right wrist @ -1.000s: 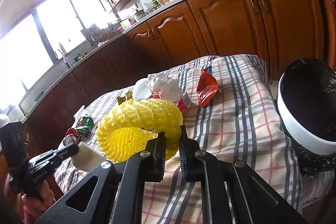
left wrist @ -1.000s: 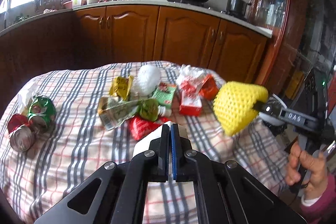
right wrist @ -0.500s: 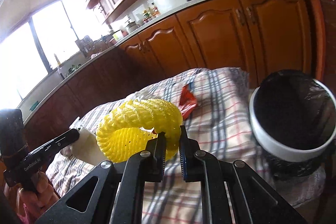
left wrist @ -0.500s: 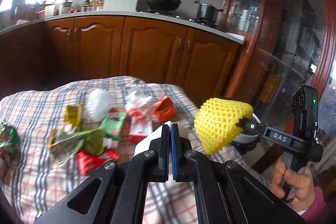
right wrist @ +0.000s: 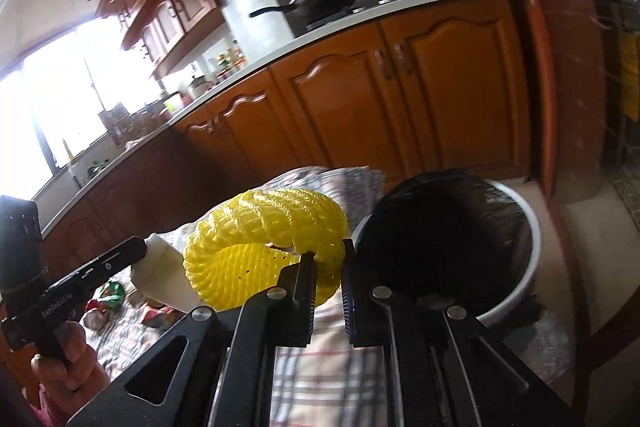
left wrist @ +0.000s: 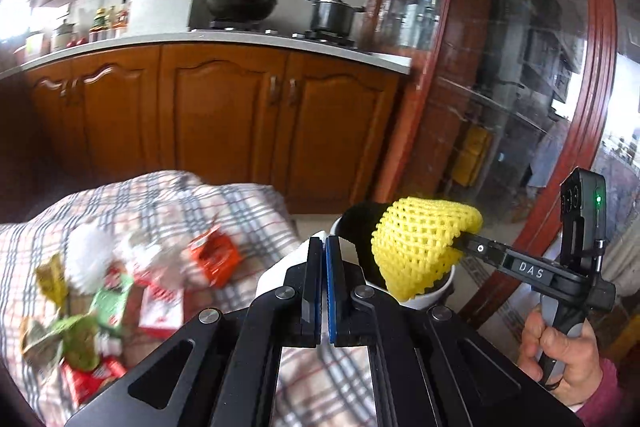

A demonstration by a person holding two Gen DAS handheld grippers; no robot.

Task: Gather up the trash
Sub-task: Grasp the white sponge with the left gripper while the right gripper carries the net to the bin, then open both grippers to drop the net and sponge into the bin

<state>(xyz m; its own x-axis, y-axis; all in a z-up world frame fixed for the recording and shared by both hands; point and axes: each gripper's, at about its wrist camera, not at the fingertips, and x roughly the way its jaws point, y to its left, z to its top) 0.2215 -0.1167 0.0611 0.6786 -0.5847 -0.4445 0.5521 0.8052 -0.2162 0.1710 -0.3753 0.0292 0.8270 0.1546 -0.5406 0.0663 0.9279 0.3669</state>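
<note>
1. Our right claw (right wrist: 328,263) grips the yellow foam net (right wrist: 264,247) by one edge, its jaws a narrow gap apart with the mesh pinched between them.
2. From the left wrist view, the yellow foam net (left wrist: 424,247) hangs off the right claw (left wrist: 460,245) directly over the mouth of the trash bin (left wrist: 436,291), a white bin with a black liner.
3. In the right wrist view the trash bin (right wrist: 524,267) stands beside the counter edge, just right of the net.
4. Our left claw (left wrist: 323,247) is clamped on a white piece of trash (left wrist: 280,269), jaws nearly together; the same white piece of trash (right wrist: 160,275) shows at the tip of the left claw (right wrist: 146,247) beside the net.
5. The counter (left wrist: 248,211) is covered in a plaid cloth and carries more litter: an orange wrapper (left wrist: 216,259), a white foam net (left wrist: 86,259), a red-and-white carton (left wrist: 160,311) and green wrappers (left wrist: 80,335), all blurred.
6. A wok (left wrist: 240,3) and a pot (left wrist: 332,17) sit on the stove behind.
</note>
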